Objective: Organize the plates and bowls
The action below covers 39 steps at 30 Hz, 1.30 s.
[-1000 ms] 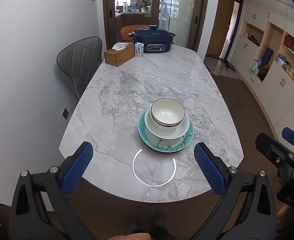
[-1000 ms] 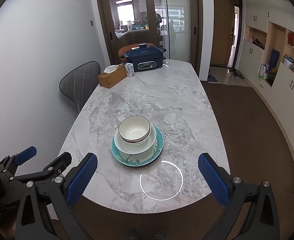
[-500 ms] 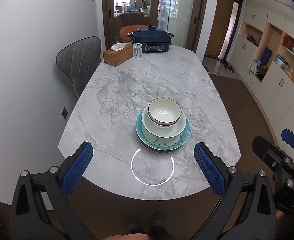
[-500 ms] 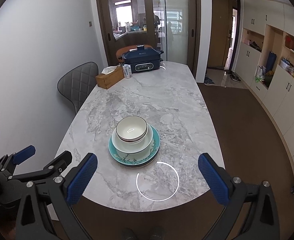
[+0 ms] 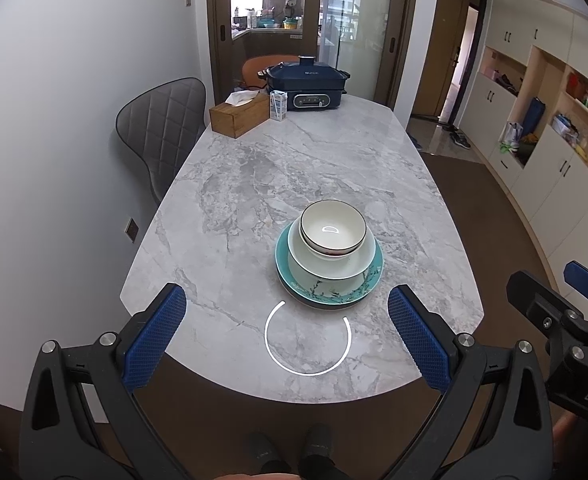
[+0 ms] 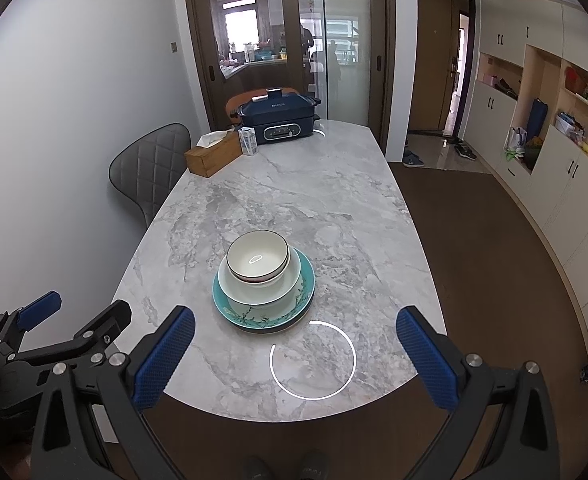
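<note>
Crockery is sitting in one stack near our end of the worktop point(image 5: 254, 168): a small white bowl point(image 5: 332, 228) with a thin dark rim is nesting in a wider white bowl point(image 5: 329, 264), and that one is resting on a round teal plate point(image 5: 367, 286) painted with dark branches, so we are counting two bowls and one plate. The glazes are looking smooth and glossy, and the oval worktop is showing grey veined marble.

We are holding the left tool point(image 5: 286, 332) wide open over the worktop's near edge, its two blue ribbed pads point(image 5: 154, 336) gripping nothing and touching nothing. The right tool point(image 6: 294, 356) is likewise gaping wide and empty, clear of the stack.

Farther off, a wooden tissue box point(image 5: 238, 114), a small carton point(image 5: 278, 105) and a dark blue electric cooker point(image 5: 305, 88) are standing at the far end, with a grey quilted chair point(image 5: 162, 132) beside the worktop.
</note>
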Each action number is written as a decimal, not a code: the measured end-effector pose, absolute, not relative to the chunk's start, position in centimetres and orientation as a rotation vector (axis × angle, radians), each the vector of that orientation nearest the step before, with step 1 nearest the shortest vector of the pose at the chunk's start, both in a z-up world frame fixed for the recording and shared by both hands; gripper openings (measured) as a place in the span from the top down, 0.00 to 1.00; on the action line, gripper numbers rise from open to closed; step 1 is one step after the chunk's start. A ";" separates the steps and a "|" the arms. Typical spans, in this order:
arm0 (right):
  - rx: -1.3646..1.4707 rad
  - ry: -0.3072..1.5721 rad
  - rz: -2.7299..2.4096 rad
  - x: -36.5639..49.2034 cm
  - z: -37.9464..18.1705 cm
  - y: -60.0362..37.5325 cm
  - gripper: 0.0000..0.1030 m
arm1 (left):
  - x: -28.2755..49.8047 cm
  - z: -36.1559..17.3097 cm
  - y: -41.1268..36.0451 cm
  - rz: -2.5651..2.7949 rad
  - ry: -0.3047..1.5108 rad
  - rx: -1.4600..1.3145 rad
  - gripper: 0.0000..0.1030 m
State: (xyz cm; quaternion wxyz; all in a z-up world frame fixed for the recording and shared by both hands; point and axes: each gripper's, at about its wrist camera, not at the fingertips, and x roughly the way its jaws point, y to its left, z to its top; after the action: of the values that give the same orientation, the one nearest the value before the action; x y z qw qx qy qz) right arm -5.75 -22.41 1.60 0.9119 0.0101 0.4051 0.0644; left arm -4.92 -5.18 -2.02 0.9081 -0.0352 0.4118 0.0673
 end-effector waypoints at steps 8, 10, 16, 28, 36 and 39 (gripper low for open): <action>0.021 0.833 0.123 -5.6 1.7 -22.2 0.00 | -5.0 -2.0 -5.2 0.144 0.848 -0.072 0.00; 0.022 0.832 0.123 -5.6 1.7 -22.2 0.00 | -5.0 -1.9 -5.2 0.146 0.848 -0.072 0.00; 0.015 0.834 0.118 -5.8 1.6 -22.0 0.00 | -5.3 -1.8 -5.1 0.160 0.849 -0.071 0.00; 0.014 0.831 0.116 -5.9 1.6 -21.8 0.00 | -5.8 -1.9 -4.9 0.164 0.853 -0.075 0.00; 0.011 0.831 0.116 -6.0 1.5 -21.7 0.00 | -6.0 -1.9 -5.1 0.153 0.860 -0.077 0.00; 0.012 0.832 0.115 -6.0 1.5 -21.7 0.00 | -6.0 -2.0 -5.3 0.148 0.863 -0.076 0.00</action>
State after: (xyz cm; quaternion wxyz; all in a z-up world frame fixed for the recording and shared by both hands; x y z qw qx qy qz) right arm -5.98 -21.68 1.51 0.9131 0.0057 0.4038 0.0556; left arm -6.02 -5.27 -1.99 0.9050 -0.0369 0.4178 0.0716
